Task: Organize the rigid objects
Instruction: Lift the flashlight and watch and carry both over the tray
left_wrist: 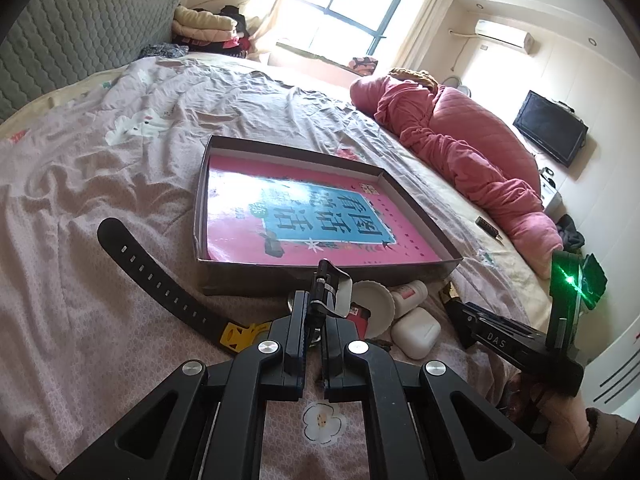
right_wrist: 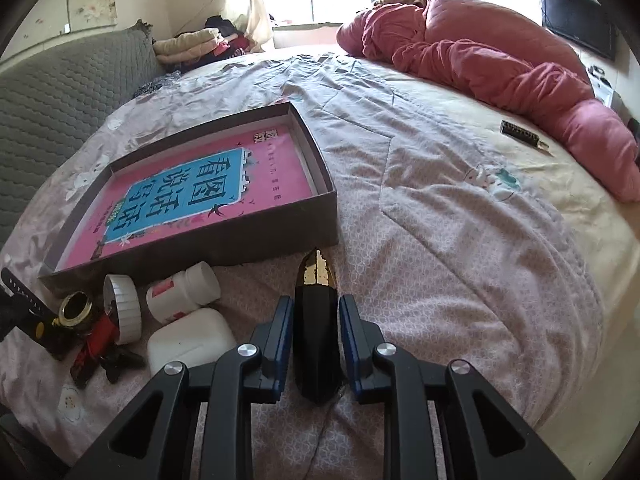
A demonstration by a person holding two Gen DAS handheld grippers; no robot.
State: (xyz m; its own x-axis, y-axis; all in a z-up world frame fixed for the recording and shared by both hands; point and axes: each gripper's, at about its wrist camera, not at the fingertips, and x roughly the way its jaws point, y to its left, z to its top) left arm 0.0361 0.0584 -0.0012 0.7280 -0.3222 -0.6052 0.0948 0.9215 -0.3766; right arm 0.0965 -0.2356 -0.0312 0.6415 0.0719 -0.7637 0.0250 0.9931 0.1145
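The left gripper (left_wrist: 316, 312) was clamped on a small black and silver clip (left_wrist: 330, 292), held just in front of the shallow box (left_wrist: 416, 196) on the bed (left_wrist: 120, 168). The right gripper (right_wrist: 316, 320) was closed on a black and gold case (right_wrist: 316, 320), near the box's front right corner. A pink book (right_wrist: 200, 184) lay flat inside the box. Before the box's front wall lay a white bottle (right_wrist: 182, 290), a white lid (right_wrist: 122, 308), a white earbud case (right_wrist: 188, 346) and a black strap (left_wrist: 160, 276).
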